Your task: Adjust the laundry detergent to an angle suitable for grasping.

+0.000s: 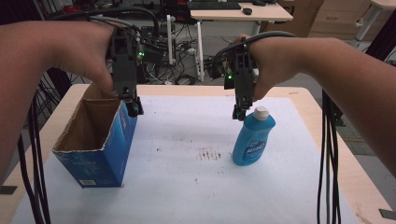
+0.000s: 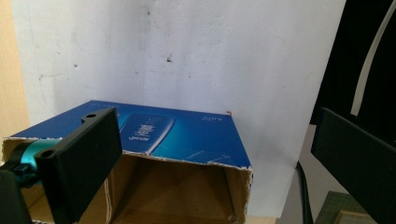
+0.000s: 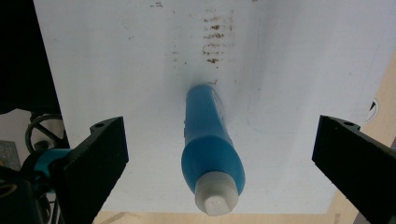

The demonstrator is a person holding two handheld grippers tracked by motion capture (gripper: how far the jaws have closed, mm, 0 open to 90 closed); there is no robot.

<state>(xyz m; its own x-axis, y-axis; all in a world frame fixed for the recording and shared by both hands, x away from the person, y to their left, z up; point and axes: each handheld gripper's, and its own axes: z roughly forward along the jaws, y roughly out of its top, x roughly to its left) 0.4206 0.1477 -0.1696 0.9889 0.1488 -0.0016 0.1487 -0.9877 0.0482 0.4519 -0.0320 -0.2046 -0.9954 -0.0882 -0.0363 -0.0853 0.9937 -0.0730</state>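
An open blue cardboard box (image 1: pixel 95 140) stands upright on the left of the white sheet, its brown inside showing. My left gripper (image 1: pixel 133 106) hangs over the box's far right corner. In the left gripper view its jaws (image 2: pixel 217 158) stand wide open above the box's rim (image 2: pixel 187 158), touching nothing. A blue bottle (image 1: pixel 253 140) with a white cap (image 1: pixel 261 112) stands upright on the right. My right gripper (image 1: pixel 239 113) hovers at cap height, just left of it. In the right gripper view the bottle (image 3: pixel 208 140) rises between the wide-open jaws (image 3: pixel 223 135), clear of both.
A white sheet (image 1: pixel 187 186) with dark stains (image 1: pixel 209 154) covers the wooden table (image 1: pixel 322 121). Black cables (image 1: pixel 329 154) hang along the right and left edges. Behind the table are a desk (image 1: pixel 238 11) and tangled wiring.
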